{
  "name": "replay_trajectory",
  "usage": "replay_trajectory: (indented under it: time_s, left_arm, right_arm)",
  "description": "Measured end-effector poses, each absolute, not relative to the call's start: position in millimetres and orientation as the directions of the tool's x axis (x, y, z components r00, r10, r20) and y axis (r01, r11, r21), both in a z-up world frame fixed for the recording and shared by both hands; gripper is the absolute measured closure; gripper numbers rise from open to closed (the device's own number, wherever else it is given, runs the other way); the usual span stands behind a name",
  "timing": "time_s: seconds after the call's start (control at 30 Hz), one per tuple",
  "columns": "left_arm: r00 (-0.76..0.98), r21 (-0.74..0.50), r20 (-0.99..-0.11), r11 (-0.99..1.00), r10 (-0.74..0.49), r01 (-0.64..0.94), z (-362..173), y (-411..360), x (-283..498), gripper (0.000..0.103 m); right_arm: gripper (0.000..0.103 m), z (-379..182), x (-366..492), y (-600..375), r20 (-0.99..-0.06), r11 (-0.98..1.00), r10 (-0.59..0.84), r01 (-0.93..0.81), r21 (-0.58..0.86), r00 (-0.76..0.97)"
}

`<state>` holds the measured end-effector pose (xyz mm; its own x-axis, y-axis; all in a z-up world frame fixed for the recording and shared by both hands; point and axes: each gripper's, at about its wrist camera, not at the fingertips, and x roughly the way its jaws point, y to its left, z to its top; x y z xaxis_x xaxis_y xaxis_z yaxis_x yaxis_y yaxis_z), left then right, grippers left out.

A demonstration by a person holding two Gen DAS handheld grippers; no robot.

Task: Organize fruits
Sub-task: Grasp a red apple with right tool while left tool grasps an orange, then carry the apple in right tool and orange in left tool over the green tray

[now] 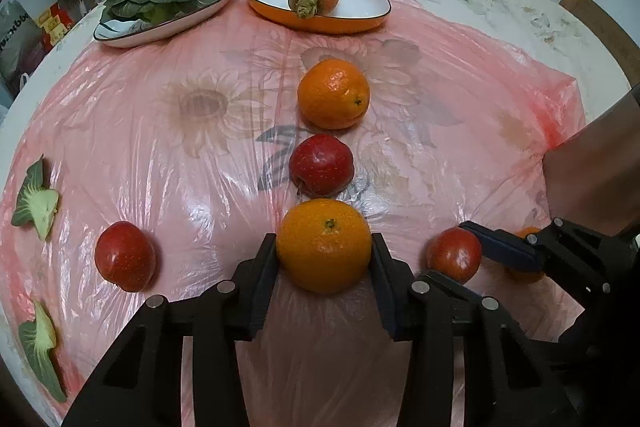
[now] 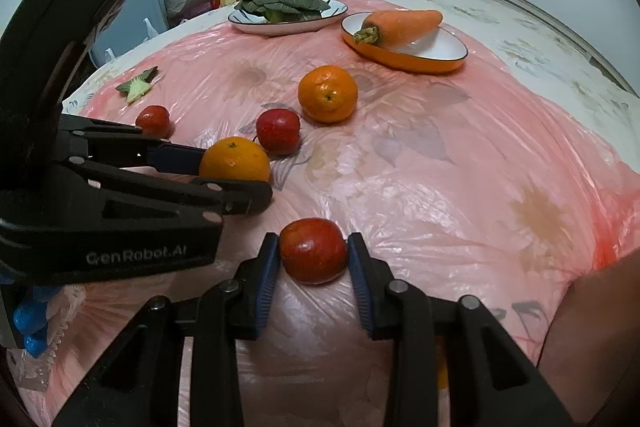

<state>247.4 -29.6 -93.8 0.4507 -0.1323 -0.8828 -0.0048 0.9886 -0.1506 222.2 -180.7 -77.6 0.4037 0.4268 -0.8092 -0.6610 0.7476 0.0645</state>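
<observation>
left claw (image 1: pixel 324 251): clamped on near orange (image 1: pixel 324 245) | right claw (image 2: pixel 313 257): clamped on near apple (image 2: pixel 313 251) | both to be lifted straight, grip kept firm.

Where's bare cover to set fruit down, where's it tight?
Free: the pink cover right of the far orange, below the orange dish. Also between the leafy plate and the lone left apple. Crowded: the centre fruit column, with both tools near its front.

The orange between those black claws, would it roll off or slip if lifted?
The orange looks round and firm, so on the shiny pink plastic sheet it would probably roll if nudged. The left gripper presses both its sides, and its dimpled peel likely resists slipping.
</observation>
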Motion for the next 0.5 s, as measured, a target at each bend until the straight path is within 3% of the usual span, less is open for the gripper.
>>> replay_trajectory:
  time_s: [0.5]
  left_arm:
    - [0.474, -0.186, -0.866, 0.983, -0.160, -0.008, -81.6, -24.7, 227.2, 0.065]
  right_arm:
    - [0.074, -66.9, 200.1, -198.2, -0.797, 0.779, 0.436, -0.618, 0.103, 0.417]
